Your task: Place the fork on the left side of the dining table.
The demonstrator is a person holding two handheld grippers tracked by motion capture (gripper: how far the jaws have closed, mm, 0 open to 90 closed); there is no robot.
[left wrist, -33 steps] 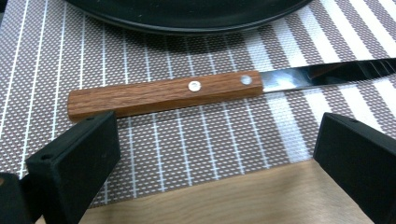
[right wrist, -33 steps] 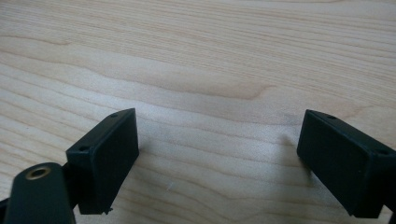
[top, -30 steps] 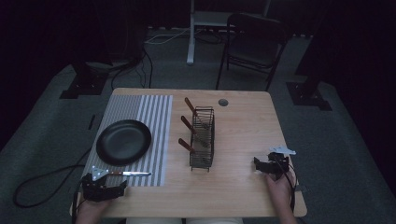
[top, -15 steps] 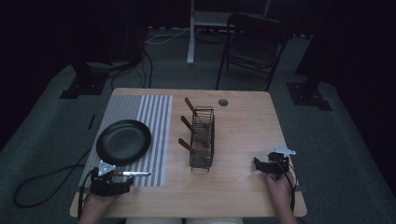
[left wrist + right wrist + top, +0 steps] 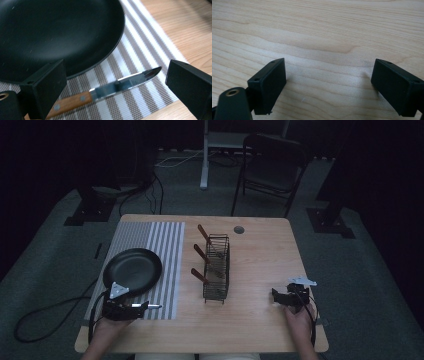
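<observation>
A dark room with black curtains, a folding chair (image 5: 272, 165) and cables on grey carpet surrounds a pale wooden table (image 5: 260, 265). In the high view, a striped placemat (image 5: 165, 245) covers the table's left part and carries a black pan (image 5: 132, 271). A wire rack (image 5: 216, 268) stands mid-table with three brown-handled utensils (image 5: 200, 255) poking out to its left. A knife (image 5: 145, 306) lies on the mat's near edge, just below the pan, with its blade pointing right toward the rack. The left gripper (image 5: 120, 309) sits at the knife's handle end; the right gripper (image 5: 282, 297) rests well apart on bare wood, so the left hand is plainly the nearer one.

In the left gripper view, the jaws stand wide apart with the knife (image 5: 105, 91) between them, untouched. Its long axis runs slantwise from the wooden handle beside the left jaw up to the tip near the right jaw, so the jaws straddle it almost lengthwise rather than across; I judge a turn of the hand is needed before closing. The handle's butt is cut off at the bottom edge, and the pan (image 5: 57, 35) lies just beyond.

In the right gripper view, the jaws gape over plain wood (image 5: 319, 40), holding nothing.
</observation>
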